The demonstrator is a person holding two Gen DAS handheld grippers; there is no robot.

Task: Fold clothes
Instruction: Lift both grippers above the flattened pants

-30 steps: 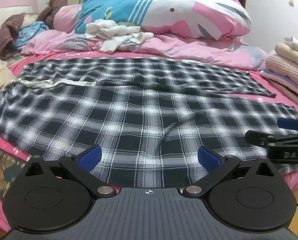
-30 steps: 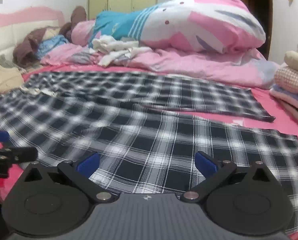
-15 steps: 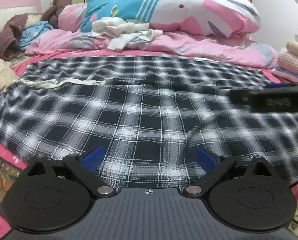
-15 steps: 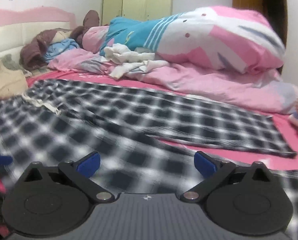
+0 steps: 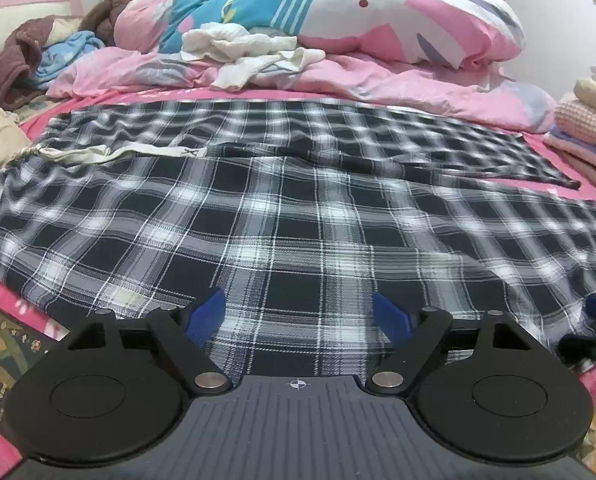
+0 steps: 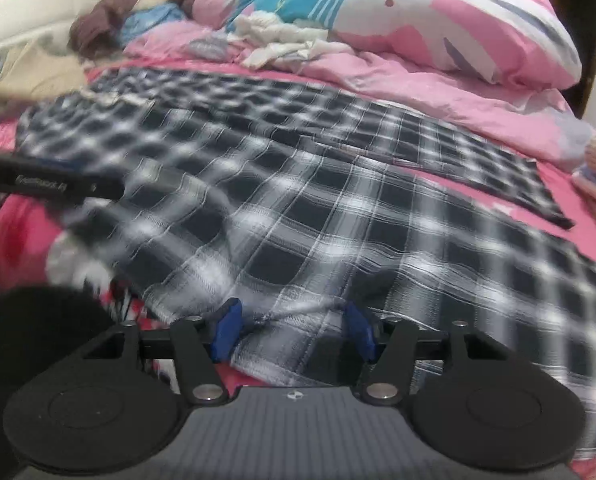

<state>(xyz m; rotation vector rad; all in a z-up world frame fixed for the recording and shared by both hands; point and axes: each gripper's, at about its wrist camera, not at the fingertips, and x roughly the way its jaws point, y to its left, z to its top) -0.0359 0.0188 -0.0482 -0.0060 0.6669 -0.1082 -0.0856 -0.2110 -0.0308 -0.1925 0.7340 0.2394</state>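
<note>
Black-and-white plaid trousers point(image 5: 298, 216) in thin woven cloth lie spread flat across the pink bed point(image 5: 538, 178), filling mid-frame. Left gripper point(image 5: 298, 316) hovers low over the near edge, jaws wide apart; right gripper point(image 6: 294, 330) has jaws open around a bunched hem

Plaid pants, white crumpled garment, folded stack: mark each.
plaid pants point(image 5: 298, 220), left wrist view, near leg's middle.
white crumpled garment point(image 5: 250, 50), left wrist view, its centre.
folded stack point(image 5: 586, 128), left wrist view, pink checked layer.
</note>
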